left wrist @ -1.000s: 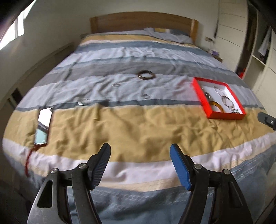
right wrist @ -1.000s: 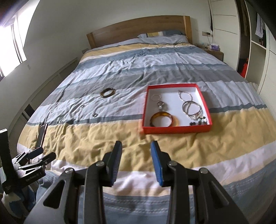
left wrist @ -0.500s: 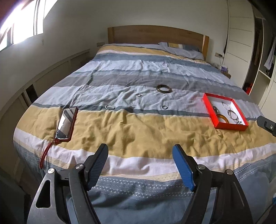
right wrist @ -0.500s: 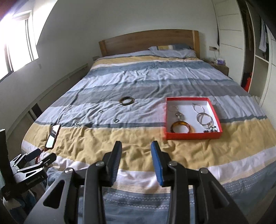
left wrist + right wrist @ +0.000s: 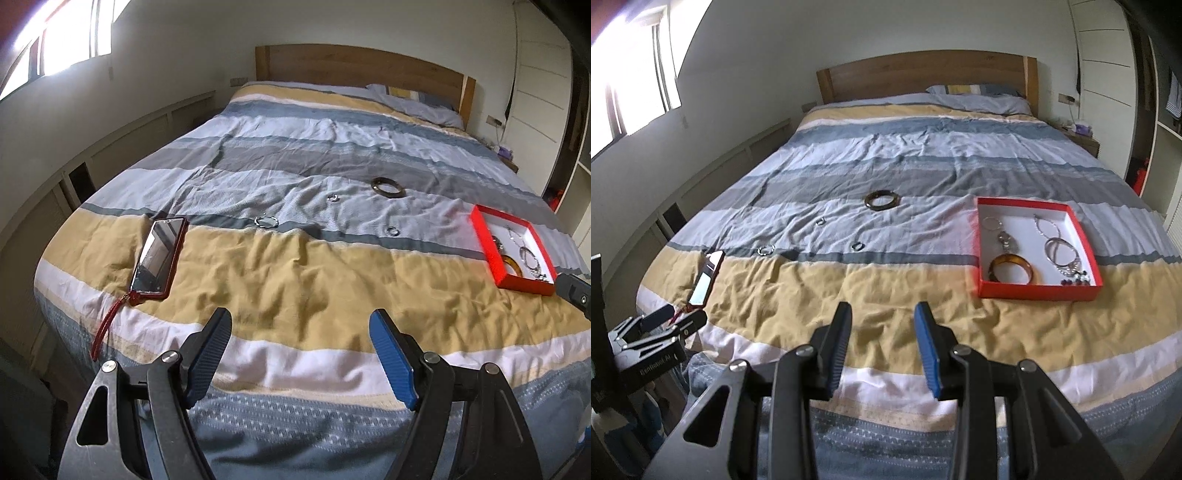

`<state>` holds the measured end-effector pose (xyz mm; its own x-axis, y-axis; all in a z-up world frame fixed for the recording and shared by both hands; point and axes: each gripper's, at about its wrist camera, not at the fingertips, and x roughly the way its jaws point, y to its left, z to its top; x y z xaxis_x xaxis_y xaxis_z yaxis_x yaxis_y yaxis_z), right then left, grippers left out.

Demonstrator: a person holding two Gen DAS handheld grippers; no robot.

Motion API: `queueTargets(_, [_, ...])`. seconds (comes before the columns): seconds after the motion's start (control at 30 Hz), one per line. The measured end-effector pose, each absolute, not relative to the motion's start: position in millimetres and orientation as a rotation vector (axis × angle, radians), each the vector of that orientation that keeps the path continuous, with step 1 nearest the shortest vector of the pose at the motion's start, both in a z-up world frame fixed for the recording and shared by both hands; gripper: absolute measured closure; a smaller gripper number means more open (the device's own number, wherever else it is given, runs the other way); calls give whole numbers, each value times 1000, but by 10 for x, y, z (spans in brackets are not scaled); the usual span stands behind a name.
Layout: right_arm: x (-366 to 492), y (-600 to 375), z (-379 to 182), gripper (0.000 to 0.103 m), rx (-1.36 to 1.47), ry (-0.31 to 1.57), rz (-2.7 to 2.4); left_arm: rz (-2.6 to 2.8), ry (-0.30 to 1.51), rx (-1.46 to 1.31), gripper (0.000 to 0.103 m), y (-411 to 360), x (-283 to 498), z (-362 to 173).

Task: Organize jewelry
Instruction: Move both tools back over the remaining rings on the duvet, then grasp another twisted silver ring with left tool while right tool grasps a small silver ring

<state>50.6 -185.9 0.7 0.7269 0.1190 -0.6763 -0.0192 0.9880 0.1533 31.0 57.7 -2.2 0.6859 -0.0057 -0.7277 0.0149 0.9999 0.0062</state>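
Note:
A red tray [image 5: 1034,291] [image 5: 480,236] lies on the striped bed and holds an amber bangle [image 5: 1012,267], silver bracelets [image 5: 1062,253] and a chain. A dark brown bangle [image 5: 882,199] [image 5: 388,186] lies loose mid-bed. Three small silver rings lie loose: one [image 5: 766,250] [image 5: 266,221], one [image 5: 857,246] [image 5: 393,231], one [image 5: 820,221] [image 5: 333,198]. My left gripper [image 5: 300,332] is open wide and empty at the bed's foot. My right gripper [image 5: 882,317] is open and empty, also at the foot, apart from everything.
A phone in a red case [image 5: 159,254] [image 5: 706,277] with a red strap lies at the bed's left corner. The left gripper shows in the right wrist view [image 5: 661,325]. Wooden headboard [image 5: 923,77] at the back, low cabinets left, wardrobe right.
Both grippers have pulled back from the bed toward its foot, so the whole bed now shows. The left view swung right to left. The jaws did not change. Nothing on the bed moved.

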Motion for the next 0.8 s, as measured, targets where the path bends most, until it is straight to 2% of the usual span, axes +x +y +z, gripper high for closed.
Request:
queueTargets(0.57, [1451, -1659, -514, 69, 120, 872, 178, 23, 929, -9, 27, 960, 1205, -529])
queueTargets(0.8, [1934, -1569, -776, 69, 140, 918, 237, -1, 920, -42, 27, 1172, 1657, -671])
